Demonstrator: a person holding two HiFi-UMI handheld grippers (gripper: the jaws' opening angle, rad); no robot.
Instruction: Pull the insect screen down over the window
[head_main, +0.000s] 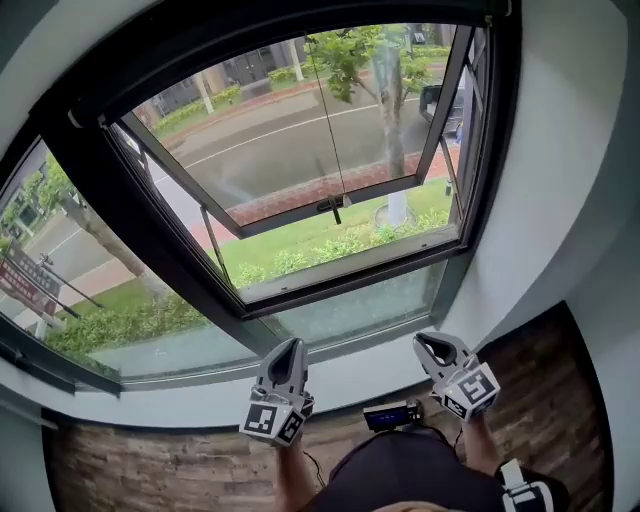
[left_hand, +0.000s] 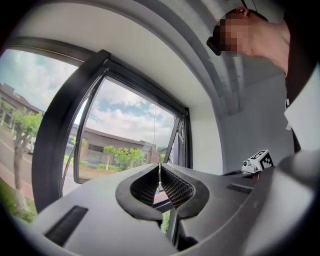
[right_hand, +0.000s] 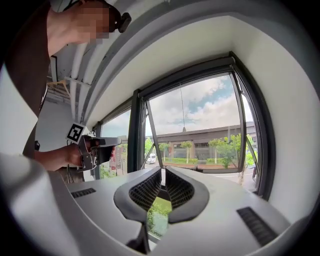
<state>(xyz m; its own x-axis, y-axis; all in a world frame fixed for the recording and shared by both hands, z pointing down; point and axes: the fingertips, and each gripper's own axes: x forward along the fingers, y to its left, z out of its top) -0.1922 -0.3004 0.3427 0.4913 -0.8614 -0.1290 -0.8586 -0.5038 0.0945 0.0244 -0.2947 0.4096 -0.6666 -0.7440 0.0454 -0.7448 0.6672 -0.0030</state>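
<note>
The window (head_main: 300, 150) stands open, its dark sash (head_main: 330, 205) swung outward. A thin pull cord (head_main: 325, 120) hangs down the middle of the opening and ends in a small dark handle (head_main: 335, 208). The cord also shows in the left gripper view (left_hand: 154, 135) and the right gripper view (right_hand: 183, 112). The screen itself is not visible. My left gripper (head_main: 291, 346) and right gripper (head_main: 433, 343) are low by the sill, well below the handle. Both are shut with nothing in them. The left gripper (right_hand: 92, 150) appears in the right gripper view, held in a hand.
A fixed glass pane (head_main: 70, 260) fills the left side, beyond a thick dark post (head_main: 110, 190). A white wall (head_main: 560, 180) closes the right. A small dark device (head_main: 392, 415) sits at the person's waist, above wood-patterned floor (head_main: 150, 470).
</note>
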